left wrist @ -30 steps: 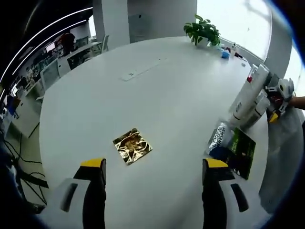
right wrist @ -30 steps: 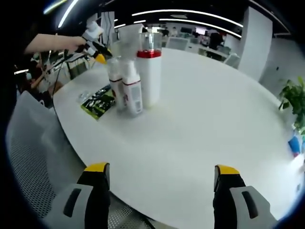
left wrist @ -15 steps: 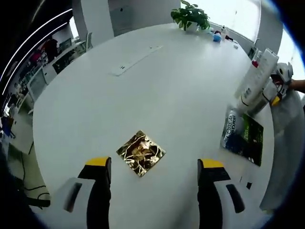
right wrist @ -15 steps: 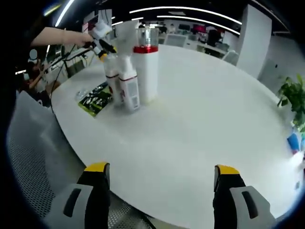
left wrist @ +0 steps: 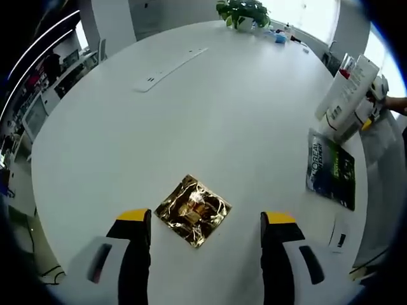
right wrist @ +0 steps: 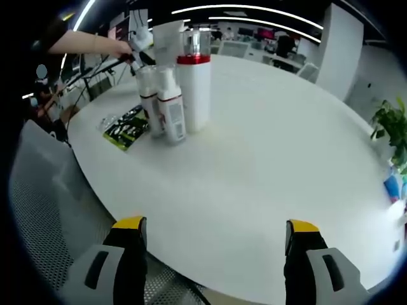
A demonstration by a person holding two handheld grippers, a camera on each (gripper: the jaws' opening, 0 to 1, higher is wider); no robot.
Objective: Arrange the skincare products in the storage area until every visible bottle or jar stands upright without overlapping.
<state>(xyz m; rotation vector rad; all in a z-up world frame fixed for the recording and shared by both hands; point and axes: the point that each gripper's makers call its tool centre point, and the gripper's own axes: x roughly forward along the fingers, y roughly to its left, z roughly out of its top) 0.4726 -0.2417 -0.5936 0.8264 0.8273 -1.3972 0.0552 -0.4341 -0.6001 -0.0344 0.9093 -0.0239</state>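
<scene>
Both grippers' jaws apart, left gripper (left wrist: 206, 219) over gold sachet (left wrist: 193, 210)

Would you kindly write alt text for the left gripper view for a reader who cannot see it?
A crumpled gold foil sachet lies flat on a round white table, just ahead of the open left gripper. At the right edge, a dark green sachet lies flat beside white bottles standing in a cluster.
</scene>
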